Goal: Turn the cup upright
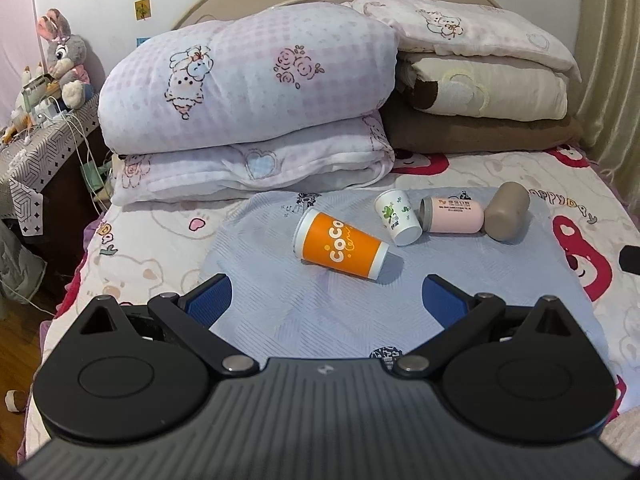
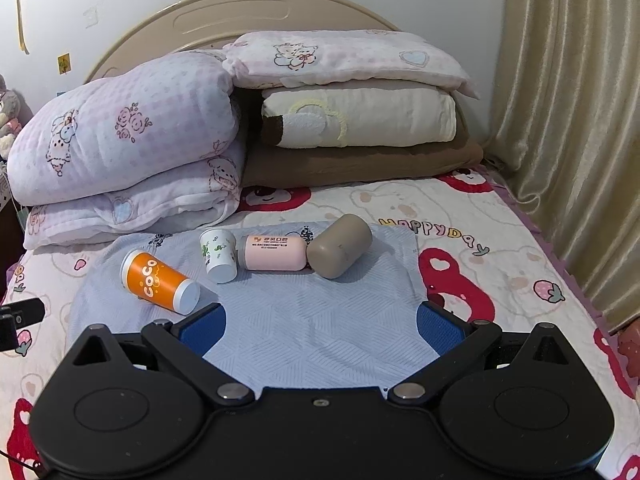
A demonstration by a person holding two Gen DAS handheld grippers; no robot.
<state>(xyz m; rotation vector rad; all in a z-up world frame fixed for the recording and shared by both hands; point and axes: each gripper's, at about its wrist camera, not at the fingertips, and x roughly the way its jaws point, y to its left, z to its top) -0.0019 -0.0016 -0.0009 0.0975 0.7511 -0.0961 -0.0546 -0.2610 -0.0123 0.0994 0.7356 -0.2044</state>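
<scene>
Several cups lie on their sides on a light blue cloth (image 1: 280,304) on the bed. An orange CoCo paper cup (image 1: 340,245) (image 2: 158,282) lies at the left. Beside it are a small white cup with green prints (image 1: 398,218) (image 2: 218,255), a pink cup with a grey lid (image 1: 452,215) (image 2: 274,253) and a taupe cup (image 1: 507,211) (image 2: 340,251). My left gripper (image 1: 326,298) is open and empty, just short of the orange cup. My right gripper (image 2: 322,326) is open and empty, short of the row of cups.
Folded quilts (image 1: 248,112) and stacked pillows (image 1: 480,80) lie behind the cups against the headboard. A bedside table (image 1: 36,152) with a plush rabbit and cables stands at the left. A curtain (image 2: 580,120) hangs at the right edge of the bed.
</scene>
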